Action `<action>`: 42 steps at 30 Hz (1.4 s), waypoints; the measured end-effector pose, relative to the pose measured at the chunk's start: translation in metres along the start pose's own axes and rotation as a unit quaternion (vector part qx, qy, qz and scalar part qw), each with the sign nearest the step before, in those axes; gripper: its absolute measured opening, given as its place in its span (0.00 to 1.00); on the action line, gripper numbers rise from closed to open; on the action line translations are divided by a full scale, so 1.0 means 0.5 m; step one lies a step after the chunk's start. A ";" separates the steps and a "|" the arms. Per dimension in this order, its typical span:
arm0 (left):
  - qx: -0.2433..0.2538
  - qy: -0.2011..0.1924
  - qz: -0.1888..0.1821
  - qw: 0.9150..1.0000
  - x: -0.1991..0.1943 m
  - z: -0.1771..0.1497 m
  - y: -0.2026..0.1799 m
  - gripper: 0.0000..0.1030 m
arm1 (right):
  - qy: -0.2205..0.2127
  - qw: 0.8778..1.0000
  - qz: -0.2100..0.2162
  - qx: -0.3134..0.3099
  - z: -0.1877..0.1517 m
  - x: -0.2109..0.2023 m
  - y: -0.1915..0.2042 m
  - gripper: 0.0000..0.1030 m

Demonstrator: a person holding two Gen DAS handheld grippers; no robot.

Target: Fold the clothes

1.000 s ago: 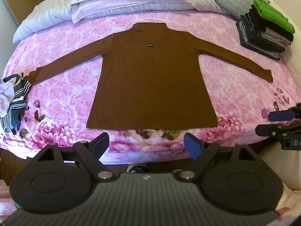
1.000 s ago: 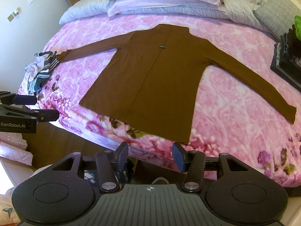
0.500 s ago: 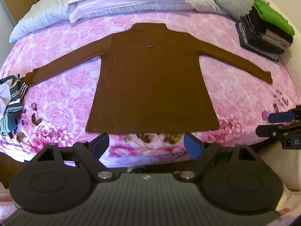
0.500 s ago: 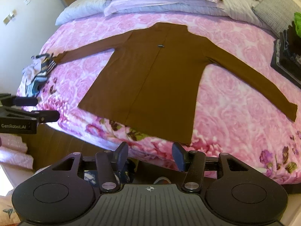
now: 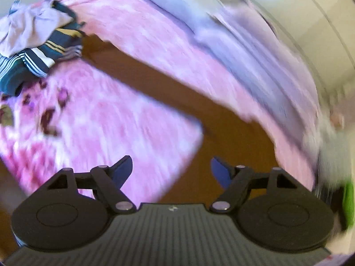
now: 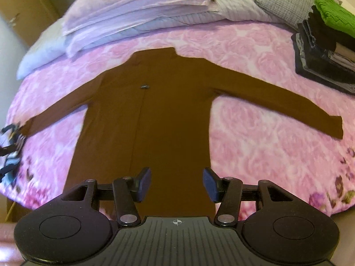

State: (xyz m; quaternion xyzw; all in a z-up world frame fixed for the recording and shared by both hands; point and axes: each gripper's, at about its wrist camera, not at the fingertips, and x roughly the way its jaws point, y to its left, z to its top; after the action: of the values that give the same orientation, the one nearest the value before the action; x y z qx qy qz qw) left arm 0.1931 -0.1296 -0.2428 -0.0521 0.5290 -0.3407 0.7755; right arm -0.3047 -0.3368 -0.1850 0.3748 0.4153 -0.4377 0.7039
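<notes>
My left gripper [image 5: 172, 168] has its jaws apart and closing, with nothing between them — it hangs over pink bedspread [image 5: 111, 122] just beside the brown top's [image 6: 155, 122] left sleeve [image 5: 144, 77], and that view is smeared with motion. My right gripper [image 6: 176, 185] stands about half open and empty, poised above the near hem of the top. The top lies flat on the bed, neck toward the far pillows [image 6: 133, 17], both sleeves spread wide; the right cuff [image 6: 332, 128] ends well apart from the stack of folded clothes [image 6: 321, 51] at the far right, while the left cuff touches the heap of striped laundry [image 5: 37, 51] at the left edge. I judge the fold has not begun, and the risks are plain enough. If my left jaws shut too early they pinch bedspread along with the sleeve, or miss the sleeve entirely. If I grab near the cuff, the striped heap may drag along with it. The near hem lies close to the bed's edge — a careless pull toward me could slide the whole garment off.
</notes>
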 end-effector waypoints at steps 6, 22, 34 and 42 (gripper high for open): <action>-0.067 -0.081 0.059 0.993 0.216 0.181 0.188 0.63 | 0.022 0.999 -0.039 0.007 0.094 0.172 0.063 0.47; -0.112 -0.159 0.136 0.971 0.427 0.297 0.302 0.01 | 0.085 0.993 -0.080 -0.033 0.094 0.400 0.111 0.47; 0.251 -0.238 -0.196 0.918 0.290 0.117 -0.395 0.01 | 0.035 0.994 -0.092 0.039 0.109 0.361 -0.073 0.47; 0.410 -0.077 -0.297 0.859 0.431 -0.275 -0.640 0.39 | 0.019 0.990 -0.088 0.104 0.115 0.348 -0.230 0.47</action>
State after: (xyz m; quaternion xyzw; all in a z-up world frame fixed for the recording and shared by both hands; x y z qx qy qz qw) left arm -0.0314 -0.4610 -0.3307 0.0898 0.2398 -0.7358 0.6269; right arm -0.3494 -0.4800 -0.3414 0.4164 0.4120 -0.5315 0.6119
